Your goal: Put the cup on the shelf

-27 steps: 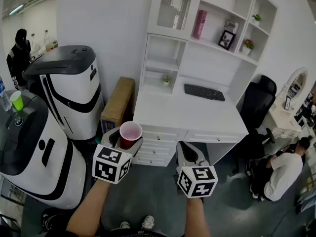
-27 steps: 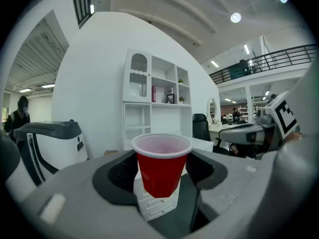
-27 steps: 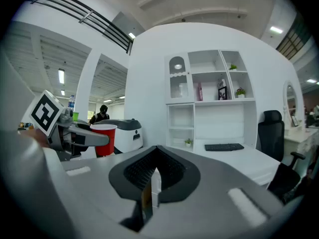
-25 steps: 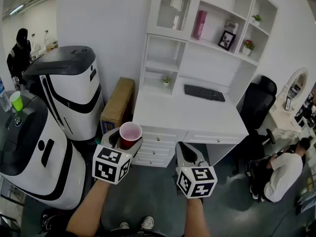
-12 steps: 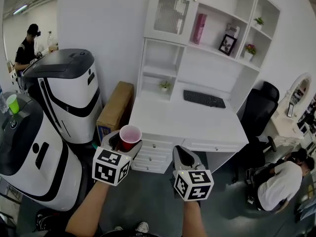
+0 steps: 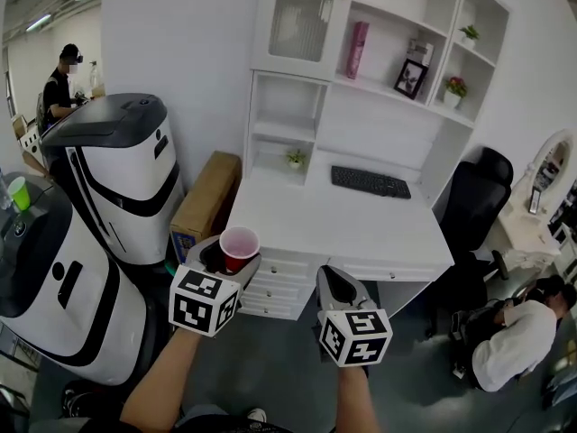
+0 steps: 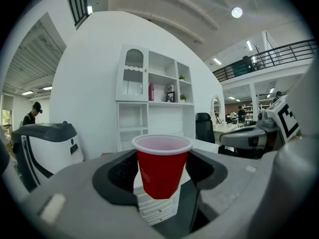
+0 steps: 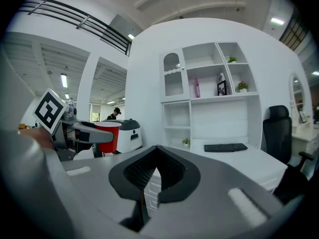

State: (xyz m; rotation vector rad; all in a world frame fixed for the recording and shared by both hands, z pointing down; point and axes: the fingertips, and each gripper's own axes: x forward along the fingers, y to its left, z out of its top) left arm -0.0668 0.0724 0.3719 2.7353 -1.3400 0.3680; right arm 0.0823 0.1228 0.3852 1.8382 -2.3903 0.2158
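At the far left a person (image 6: 61, 84) stands in the background, and a green cup (image 6: 18, 192) sits on top of the nearer of two white-and-black machines (image 6: 126, 174). A cardboard box (image 6: 206, 197) leans between the machines and the white table (image 6: 343, 224).

The left claw (image 6: 227, 260) is held in the air in front of the table's left corner, over the floor. Its jaws are closed on the red cup (image 7: 161, 168), gripping it at the lower part of its sides. The cup is upright with its open mouth up, and its inside looks pale. It is well short of the shelf unit (image 6: 379, 120) and touches neither the table nor any shelf.

The right claw (image 8: 156, 156) is just beside the left one, at about the same height. Its jaws are pressed together with nothing between them.

On the table lies a black keyboard (image 6: 370, 182), towards the back. The shelf unit rises above it against the wall. A small potted plant (image 6: 295, 158) stands in its lower left compartment, and a pink bottle (image 6: 357, 50) and a picture frame (image 6: 411, 78) stand on the shelf higher up. To the right of the table is a black chair (image 6: 473, 197), and a seated person in white (image 6: 509, 345) is at the lower right.
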